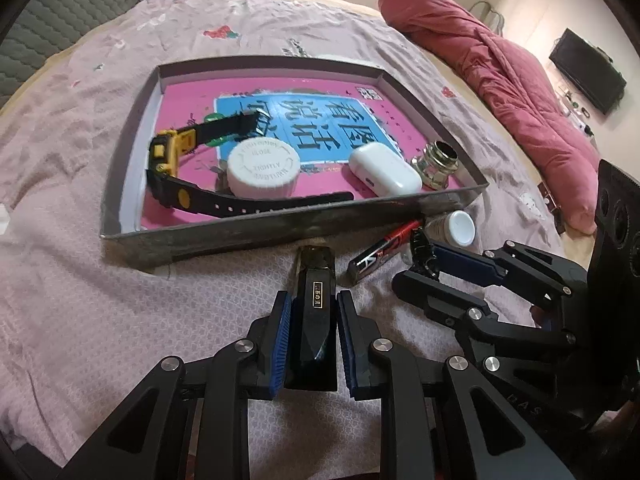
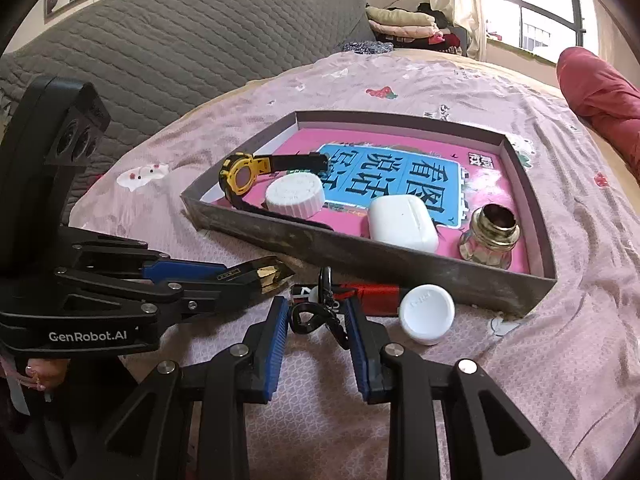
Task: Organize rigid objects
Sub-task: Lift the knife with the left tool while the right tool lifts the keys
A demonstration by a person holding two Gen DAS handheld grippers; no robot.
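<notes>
Left tongs [image 1: 313,340] closed on a black faceted lighter-like case [image 1: 314,304], blue pads pressed against both its sides; its gold-tinted tip [image 2: 268,274] sticks out past the tongs, low over the bed sheet [image 1: 80,300], just short of the tray's near wall.

Right tongs [image 2: 316,324] partly open, straddling a black carabiner clip [image 2: 316,312] that lies on the sheet; pads close to the clip on both sides, contact cannot be told from either view.

Grey cardboard tray [image 1: 240,228] sits mid-bed with a pink and blue printed sheet lining its bottom. Inside the tray:
- yellow and black wristwatch [image 1: 172,156] at the tray's left end, strap running along the near wall
- white ribbed bottle cap [image 1: 262,174] just right of the watch, touching the strap
- white earbud case [image 1: 384,170] right of the cap, near the near wall
- brass threaded fitting [image 1: 438,164] in the near right corner, upright

Outside the tray, on the sheet beside its near right corner:
- small bottle with white lid [image 2: 426,314] lying on its side, lid facing the right camera
- red and black marker-like tube [image 1: 384,250] between the bottle and the lighter case, lying flat, partly behind the right tongs

Red quilt [image 1: 500,68] bunched along the bed's far right edge. Grey quilted headboard [image 2: 180,48] along the left edge.
</notes>
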